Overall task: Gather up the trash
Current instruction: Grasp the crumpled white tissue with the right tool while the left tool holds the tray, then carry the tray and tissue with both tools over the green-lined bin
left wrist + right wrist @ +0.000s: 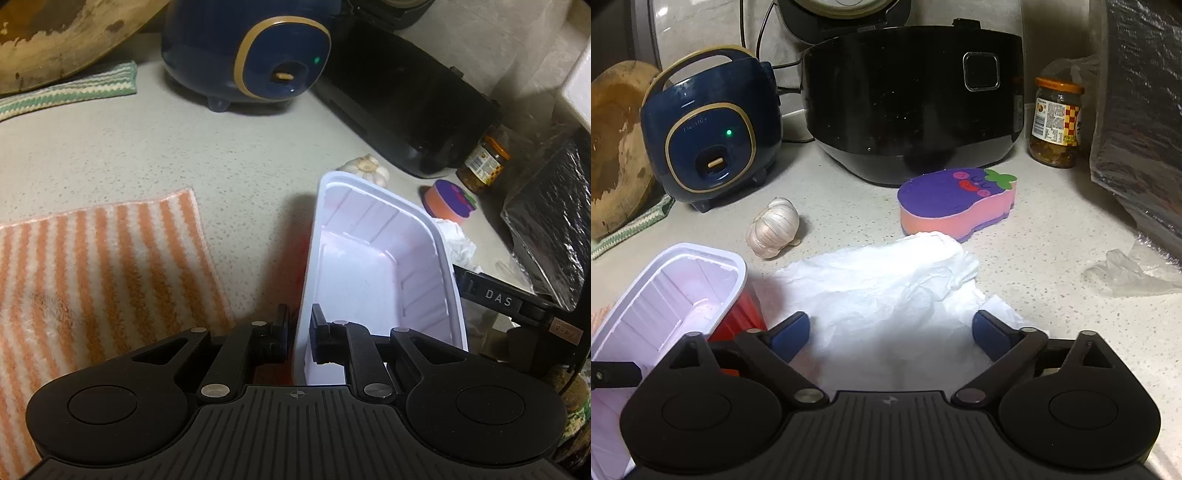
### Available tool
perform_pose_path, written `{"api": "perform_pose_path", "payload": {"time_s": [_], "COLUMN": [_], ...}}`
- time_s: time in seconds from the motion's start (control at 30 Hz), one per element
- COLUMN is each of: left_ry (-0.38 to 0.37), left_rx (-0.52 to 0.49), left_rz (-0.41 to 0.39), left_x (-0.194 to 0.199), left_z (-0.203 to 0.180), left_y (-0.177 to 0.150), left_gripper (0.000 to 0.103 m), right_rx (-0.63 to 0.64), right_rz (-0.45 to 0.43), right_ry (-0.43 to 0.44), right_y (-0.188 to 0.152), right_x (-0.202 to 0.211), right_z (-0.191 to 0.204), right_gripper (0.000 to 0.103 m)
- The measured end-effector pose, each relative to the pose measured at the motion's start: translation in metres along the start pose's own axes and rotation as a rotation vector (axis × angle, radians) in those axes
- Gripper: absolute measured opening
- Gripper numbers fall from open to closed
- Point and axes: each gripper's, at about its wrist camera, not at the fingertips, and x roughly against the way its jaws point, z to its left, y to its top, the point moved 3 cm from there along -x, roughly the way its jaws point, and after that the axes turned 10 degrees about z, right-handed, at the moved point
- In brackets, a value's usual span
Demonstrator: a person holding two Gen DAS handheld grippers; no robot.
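My left gripper [300, 325] is shut on the near wall of an empty plastic container [380, 258], white inside and red outside, and holds it tilted above the counter. The container also shows in the right wrist view [672, 291] at the lower left. My right gripper [891, 332] is open, its blue fingertips on either side of a crumpled white paper tissue [886, 295] lying on the counter. The tissue also shows in the left wrist view [456, 240] behind the container. A clear plastic scrap [1130, 273] lies at the right.
A garlic bulb [774, 227], an eggplant-shaped sponge [956, 197], a blue mini cooker [709, 133], a black rice cooker [912, 99] and a pickle jar [1056, 122] stand behind. An orange striped cloth [96, 273] lies left. A dark foil bag [1145, 110] is at the right.
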Motion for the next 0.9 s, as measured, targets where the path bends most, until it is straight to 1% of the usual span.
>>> {"api": "perform_pose_path", "payload": {"time_s": [0.13, 0.23, 0.3, 0.37, 0.43, 0.47, 0.5, 0.53, 0.57, 0.6, 0.63, 0.67, 0.83, 0.9], "left_ry": [0.002, 0.001, -0.004, -0.011, -0.016, -0.019, -0.024, -0.029, -0.033, -0.037, -0.041, -0.049, -0.117, -0.141], "left_rx": [0.001, 0.008, 0.012, 0.013, 0.009, 0.008, 0.007, 0.005, 0.005, 0.005, 0.006, 0.005, 0.015, 0.009], "left_rz": [-0.001, -0.005, -0.006, -0.007, -0.008, -0.008, -0.007, -0.005, -0.004, -0.003, 0.000, 0.003, 0.009, 0.015], "left_x": [-0.001, -0.001, -0.001, -0.001, -0.002, -0.002, -0.003, -0.004, -0.005, -0.006, -0.006, -0.006, -0.006, -0.008], "left_z": [-0.001, 0.000, 0.001, 0.001, 0.001, 0.000, 0.000, -0.001, -0.001, -0.002, -0.002, -0.003, 0.000, 0.002], "left_y": [0.000, 0.001, 0.001, 0.001, 0.002, 0.002, 0.003, 0.003, 0.003, 0.004, 0.005, 0.005, 0.006, 0.006], "left_gripper": [0.014, 0.014, 0.014, 0.014, 0.014, 0.014, 0.014, 0.014, 0.014, 0.014, 0.014, 0.015, 0.015, 0.015], "right_rx": [0.000, 0.060, 0.077, 0.065, 0.053, 0.057, 0.065, 0.076, 0.087, 0.087, 0.079, 0.065, -0.023, -0.038], "right_rz": [0.013, 0.030, 0.026, 0.017, 0.007, 0.006, 0.006, 0.010, 0.022, 0.040, 0.058, 0.064, -0.044, -0.077], "right_ry": [0.004, -0.015, -0.022, -0.027, -0.053, -0.073, -0.085, -0.101, -0.108, -0.096, -0.079, -0.059, -0.032, -0.049], "right_y": [0.000, -0.001, -0.002, -0.002, -0.002, -0.002, -0.003, -0.003, -0.003, -0.002, -0.002, -0.002, -0.011, -0.020], "right_x": [0.000, -0.002, -0.003, -0.003, 0.000, 0.002, 0.004, 0.006, 0.009, 0.012, 0.015, 0.021, 0.070, 0.091], "right_z": [0.000, 0.005, 0.006, 0.006, 0.006, 0.006, 0.006, 0.006, 0.006, 0.007, 0.007, 0.008, 0.008, 0.008], "right_gripper": [0.103, 0.103, 0.103, 0.102, 0.093, 0.082, 0.067, 0.058, 0.042, 0.021, 0.010, 0.005, 0.005, 0.005]}}
